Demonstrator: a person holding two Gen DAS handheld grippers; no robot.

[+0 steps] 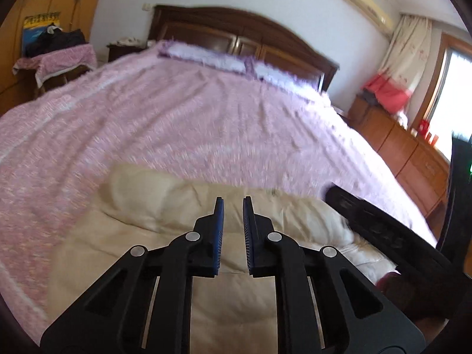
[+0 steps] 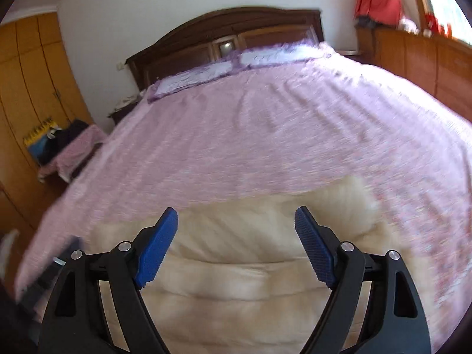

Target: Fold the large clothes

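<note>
**A:** What fills the scene?

**B:** A wide bed (image 1: 183, 118) under a pink cover, running away from both cameras to a dark wooden headboard (image 1: 236, 38). Two pillows (image 2: 206, 73) lie flat against it. The pictures are smeared by motion, so fine detail is lost.

**A:** And the garment?

**B:** A cream padded coat (image 2: 244, 271) lies at the near end of the bed, below and just ahead of both tools. Its long axis seems to run across the views, left to right, with a puffy roll along its far edge.

**A:** Which tool is closer?

**B:** Hard to say; both hang above it, neither touching it. The left gripper (image 1: 233, 203) points at the middle of the coat, its blue pads nearly together with a narrow gap and nothing between them. The right gripper (image 2: 236, 215) has its pads spread wide, also holding nothing.

**A:** Anything in the way?

**B:** In the left view, the right tool's black body crosses the coat's right end. Otherwise the cover beyond the coat is bare. A cloth-covered side table (image 1: 59, 59) and wooden cabinets (image 1: 413, 153) stand well apart.
</note>
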